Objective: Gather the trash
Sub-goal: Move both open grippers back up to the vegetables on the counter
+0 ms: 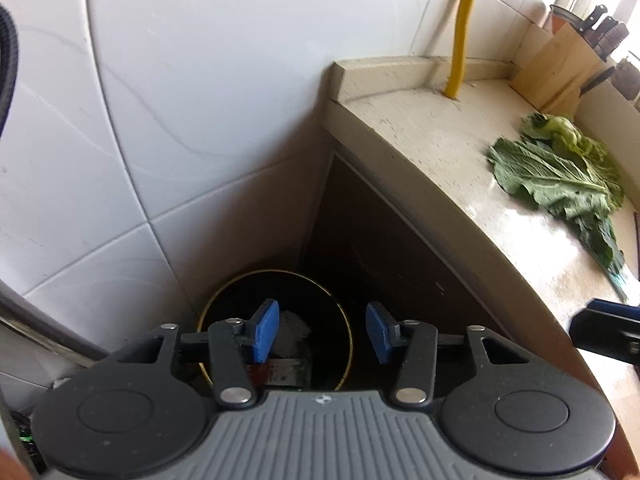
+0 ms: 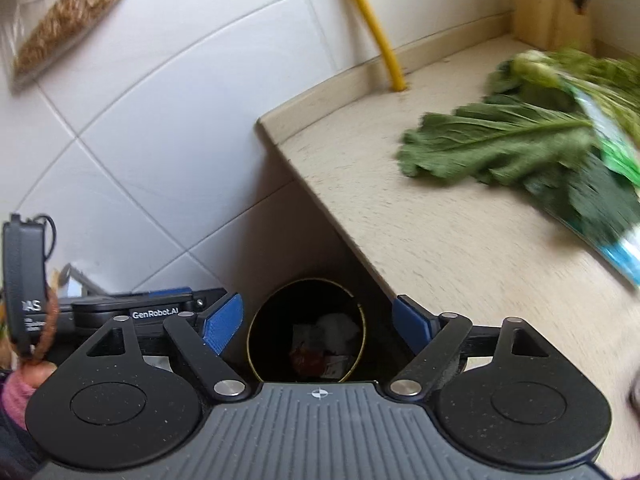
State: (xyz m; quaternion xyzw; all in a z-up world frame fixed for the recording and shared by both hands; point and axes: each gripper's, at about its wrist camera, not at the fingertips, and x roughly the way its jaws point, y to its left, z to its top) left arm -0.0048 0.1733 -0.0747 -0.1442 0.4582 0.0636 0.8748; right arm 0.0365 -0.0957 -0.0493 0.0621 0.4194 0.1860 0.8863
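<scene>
Both grippers hanging over bin (image 1: 276,320), left gripper (image 1: 322,330) wide and holding nothing, right gripper (image 2: 318,328) wide and holding nothing, leaves (image 2: 504,144) lying on counter (image 2: 440,240)

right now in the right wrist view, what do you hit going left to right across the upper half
bag of grain hanging on the tiled wall → yellow pipe → leafy greens on the countertop → plastic wrapper over the greens

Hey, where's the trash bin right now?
The trash bin sits on the floor in the corner between the white tiled wall and the end of the counter, low in both wrist views, with both open tools above it.
</scene>
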